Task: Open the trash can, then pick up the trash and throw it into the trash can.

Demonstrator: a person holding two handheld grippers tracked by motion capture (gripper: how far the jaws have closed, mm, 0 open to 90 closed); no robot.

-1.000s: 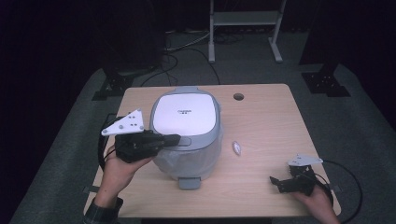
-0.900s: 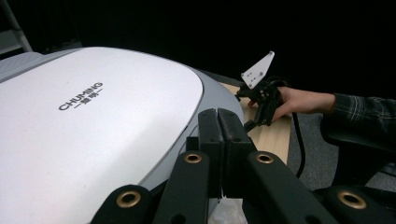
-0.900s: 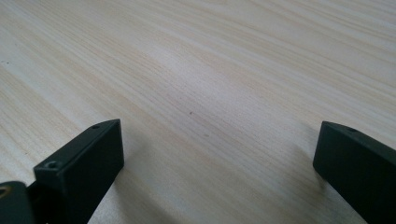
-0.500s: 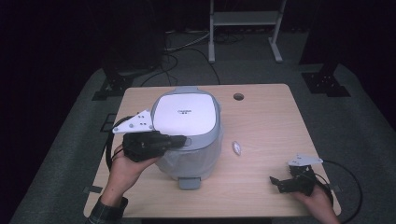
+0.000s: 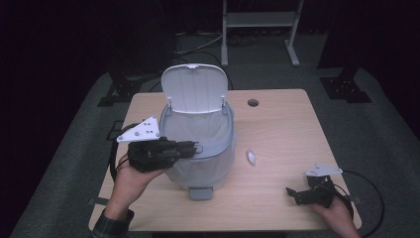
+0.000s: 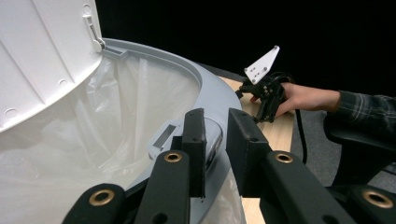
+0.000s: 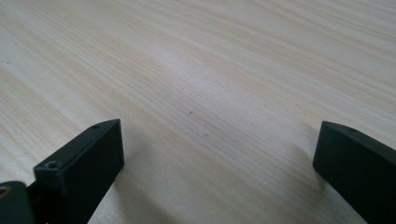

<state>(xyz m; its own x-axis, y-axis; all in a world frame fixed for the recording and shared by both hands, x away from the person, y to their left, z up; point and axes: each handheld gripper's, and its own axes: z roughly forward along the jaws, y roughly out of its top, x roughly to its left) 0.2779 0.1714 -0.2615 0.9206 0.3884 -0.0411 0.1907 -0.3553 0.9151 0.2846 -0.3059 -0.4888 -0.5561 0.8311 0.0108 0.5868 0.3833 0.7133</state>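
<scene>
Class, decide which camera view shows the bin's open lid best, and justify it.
The high view: the whole lid stands upright behind the lined bin. The left gripper view crops it to its ribbed underside. The right gripper view gives bare table.

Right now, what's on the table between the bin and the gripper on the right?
In the high view, one small white scrap lies between the bin and the right gripper; otherwise bare wood.

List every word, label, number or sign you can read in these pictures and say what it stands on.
None can be read.
The raised white lid of the bin shows bare ribs on its underside.
The small rectangular patch on the grey rim near the left gripper could be a label; it is too blurred to read.
The small white piece on the table bears no visible marking.
</scene>
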